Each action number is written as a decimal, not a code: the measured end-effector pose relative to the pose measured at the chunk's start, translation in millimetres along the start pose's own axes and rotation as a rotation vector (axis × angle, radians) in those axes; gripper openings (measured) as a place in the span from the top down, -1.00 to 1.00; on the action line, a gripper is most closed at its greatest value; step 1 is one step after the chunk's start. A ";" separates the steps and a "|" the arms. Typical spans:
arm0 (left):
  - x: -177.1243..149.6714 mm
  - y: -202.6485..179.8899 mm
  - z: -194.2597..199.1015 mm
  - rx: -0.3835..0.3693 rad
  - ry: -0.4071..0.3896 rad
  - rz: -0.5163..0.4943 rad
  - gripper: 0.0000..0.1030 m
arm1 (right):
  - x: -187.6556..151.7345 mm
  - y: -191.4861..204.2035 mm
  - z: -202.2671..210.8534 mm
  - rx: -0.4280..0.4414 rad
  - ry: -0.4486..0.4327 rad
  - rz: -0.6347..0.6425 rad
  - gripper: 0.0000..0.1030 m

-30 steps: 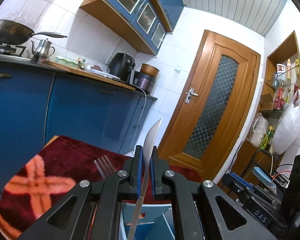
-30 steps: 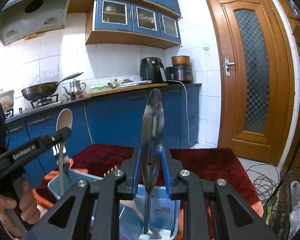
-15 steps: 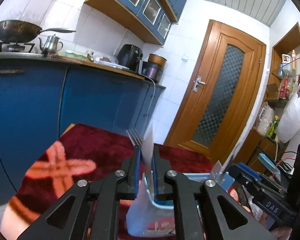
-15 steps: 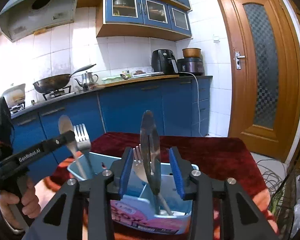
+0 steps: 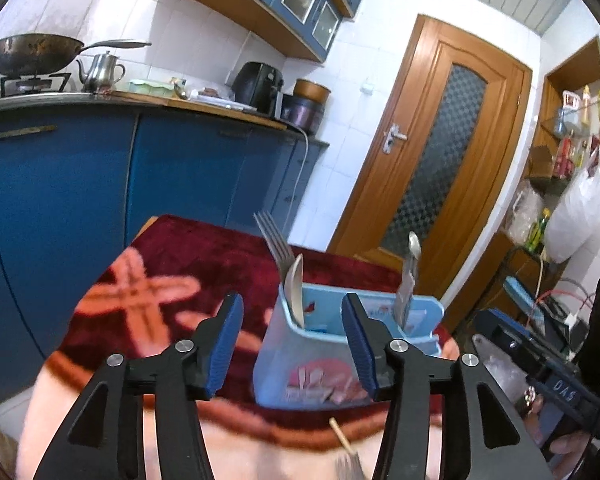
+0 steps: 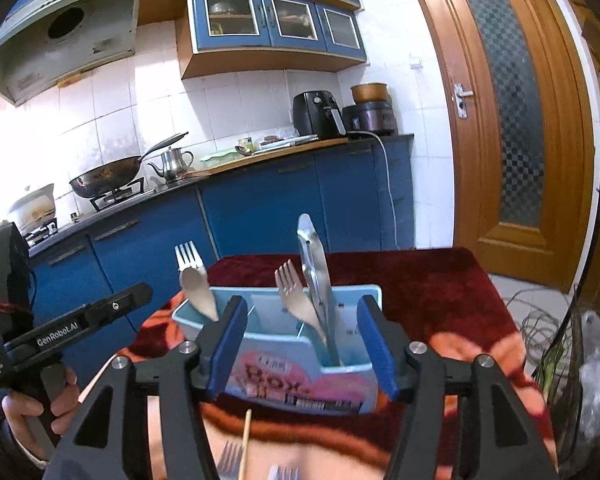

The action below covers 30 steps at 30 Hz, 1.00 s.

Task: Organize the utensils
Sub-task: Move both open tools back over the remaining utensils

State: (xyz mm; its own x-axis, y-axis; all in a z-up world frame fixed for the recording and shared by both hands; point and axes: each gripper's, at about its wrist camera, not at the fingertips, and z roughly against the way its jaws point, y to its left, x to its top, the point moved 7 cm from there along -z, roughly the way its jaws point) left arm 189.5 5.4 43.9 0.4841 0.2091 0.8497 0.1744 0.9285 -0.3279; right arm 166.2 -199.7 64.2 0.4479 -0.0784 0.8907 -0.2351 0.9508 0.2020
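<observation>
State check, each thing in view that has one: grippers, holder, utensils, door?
left gripper: jaws opening, nothing held
right gripper: jaws opening, nothing held
blue utensil holder: upright on the red cloth
spoon: standing in left compartment with a fork
tongs: standing in right compartment
door: closed
wok: on the stove

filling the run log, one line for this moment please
left gripper: opening, empty | right gripper: opening, empty | utensils standing in blue box
</observation>
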 end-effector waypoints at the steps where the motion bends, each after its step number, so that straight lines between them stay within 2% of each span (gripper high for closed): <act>1: -1.6 -0.6 2.2 0.006 0.010 -0.007 -0.10 | -2.9 0.0 4.4 -0.005 0.011 -0.004 -0.25; 5: -15.5 -3.3 12.7 0.036 0.066 -0.029 -0.24 | -15.8 0.7 14.7 -0.028 0.076 -0.006 -0.34; 12: -47.4 -4.6 21.6 0.065 0.171 -0.045 -0.25 | -54.5 0.5 21.4 0.003 0.219 -0.068 -0.36; 18: -78.6 -2.6 24.5 0.088 0.267 -0.043 -0.25 | -75.4 -2.1 30.6 0.005 0.259 -0.090 -0.40; 30: -119.8 -1.4 18.0 0.119 0.395 -0.035 -0.25 | -116.7 -16.5 34.5 -0.015 0.355 -0.124 -0.41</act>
State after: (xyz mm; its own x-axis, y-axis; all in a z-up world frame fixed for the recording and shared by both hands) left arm 115.8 -15.4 -49.9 0.7753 0.0643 0.6283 0.1077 0.9668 -0.2319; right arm 88.0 -216.6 -29.0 0.7437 -0.0873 0.6628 -0.1489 0.9449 0.2915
